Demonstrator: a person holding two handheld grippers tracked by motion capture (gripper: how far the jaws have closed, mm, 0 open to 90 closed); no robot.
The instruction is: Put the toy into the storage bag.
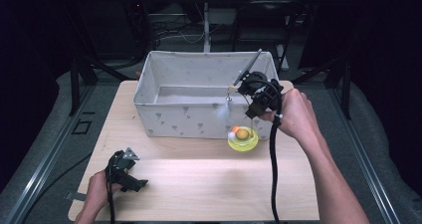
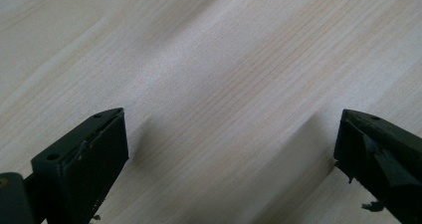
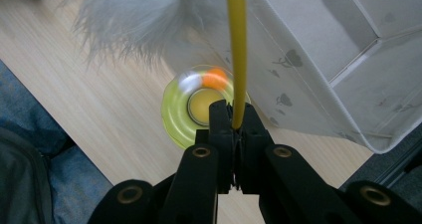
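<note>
On the wooden table, right gripper — jaws closed on a thin yellow rod carrying a grey feather tuft — held above a round yellow-green toy with an orange and a white ball. Toy lies just in front of the white fabric bin. Left gripper — jaws spread wide, holding nothing — rests near the front-left corner.

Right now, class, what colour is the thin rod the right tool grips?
Yellow rod, clearest in the right gripper view.
</note>
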